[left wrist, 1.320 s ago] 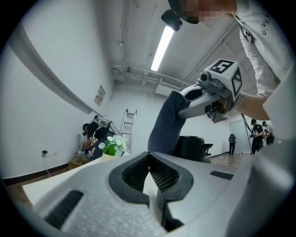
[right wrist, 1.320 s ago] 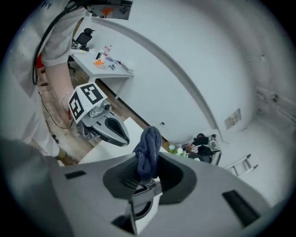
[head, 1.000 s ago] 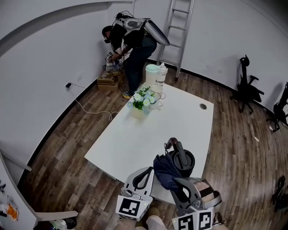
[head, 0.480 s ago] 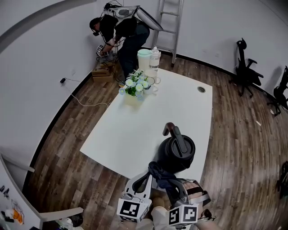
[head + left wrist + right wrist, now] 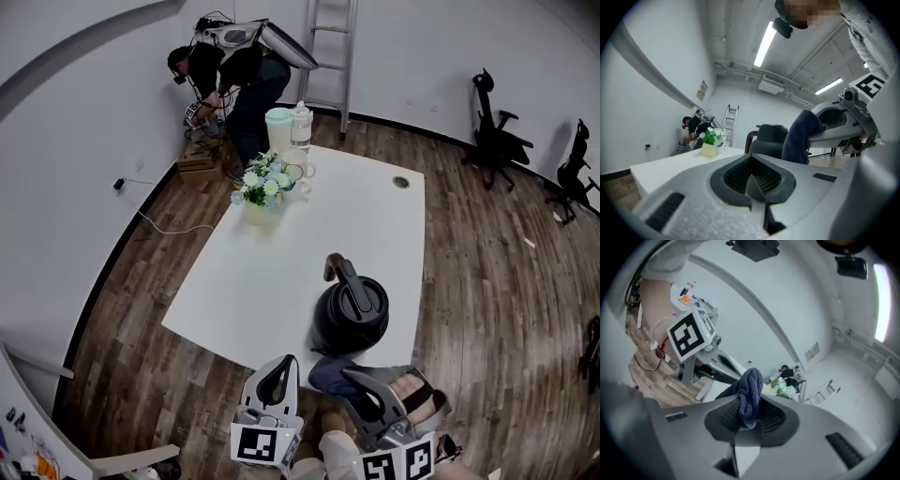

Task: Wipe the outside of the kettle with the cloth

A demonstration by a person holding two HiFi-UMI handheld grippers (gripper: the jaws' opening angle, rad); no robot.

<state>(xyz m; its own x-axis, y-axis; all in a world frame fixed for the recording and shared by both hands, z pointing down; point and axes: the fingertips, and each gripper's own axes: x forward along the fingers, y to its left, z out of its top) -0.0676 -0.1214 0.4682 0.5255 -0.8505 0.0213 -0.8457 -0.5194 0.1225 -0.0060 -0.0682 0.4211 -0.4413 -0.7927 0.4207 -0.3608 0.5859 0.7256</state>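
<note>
A black kettle [image 5: 350, 314] with a brown-tipped handle stands on the white table [image 5: 281, 262], close to its near right edge. My right gripper [image 5: 349, 377] hovers just off that edge, on my side of the kettle, shut on a dark blue cloth [image 5: 330, 373]. In the right gripper view the cloth [image 5: 749, 397] bunches up out of the shut jaws. My left gripper [image 5: 284, 364] is beside it on the left, shut with nothing in it. In the left gripper view the kettle [image 5: 771, 138] stands ahead, with the cloth [image 5: 801, 136] hanging to its right.
At the table's far end stand a flower pot [image 5: 261, 187], a pale jug [image 5: 278, 129], a bottle [image 5: 300, 122] and a mug [image 5: 296, 172]. A person [image 5: 230, 66] bends by the wall next to a ladder [image 5: 328, 47]. Office chairs [image 5: 492, 127] stand at the right.
The right gripper has drawn the cloth from the kettle's side back towards me, off the table's edge. Both grippers have pulled back; the view has shifted.
</note>
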